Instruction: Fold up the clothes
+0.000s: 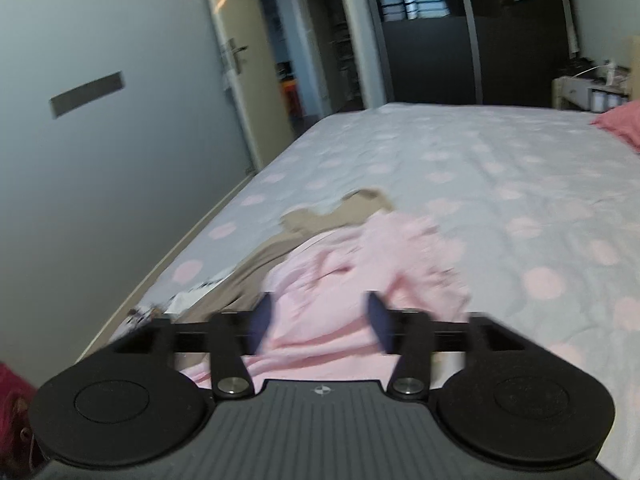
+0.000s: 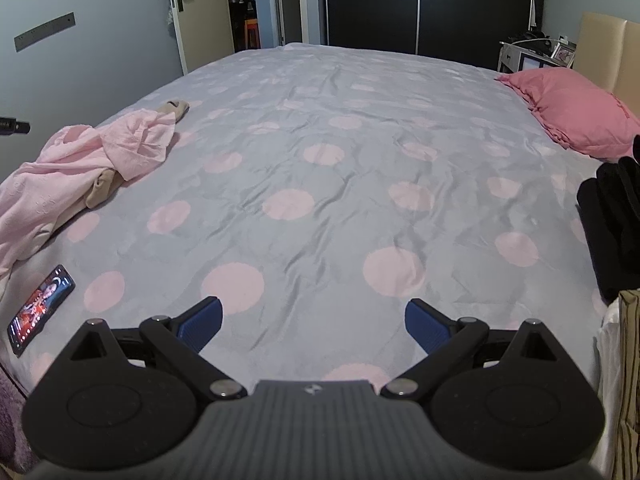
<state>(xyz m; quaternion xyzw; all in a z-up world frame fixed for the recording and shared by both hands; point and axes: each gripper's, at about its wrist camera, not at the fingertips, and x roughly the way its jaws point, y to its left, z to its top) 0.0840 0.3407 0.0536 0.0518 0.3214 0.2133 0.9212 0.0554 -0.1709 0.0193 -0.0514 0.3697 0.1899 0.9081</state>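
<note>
Hovering over the pink garment (image 1: 360, 264), the left gripper (image 1: 320, 320) gapes empty; the right gripper (image 2: 314, 322) stands wide, empty.

A wide bed (image 2: 320, 184) fills the space ahead of the claw, spread with a grey cover dotted with pale pink circles. Far ahead stands a dark wardrobe (image 2: 420, 8) with tall sliding doors. Ahead and to the left, a cream door (image 2: 200, 12) with a metal handle stands open onto a dim passage. A pale grey wall (image 2: 80, 72) runs along the left. To the far right sit a beige padded headboard (image 2: 608, 48) and a small white bedside table (image 2: 524, 56). The light is dull and cool.
</note>
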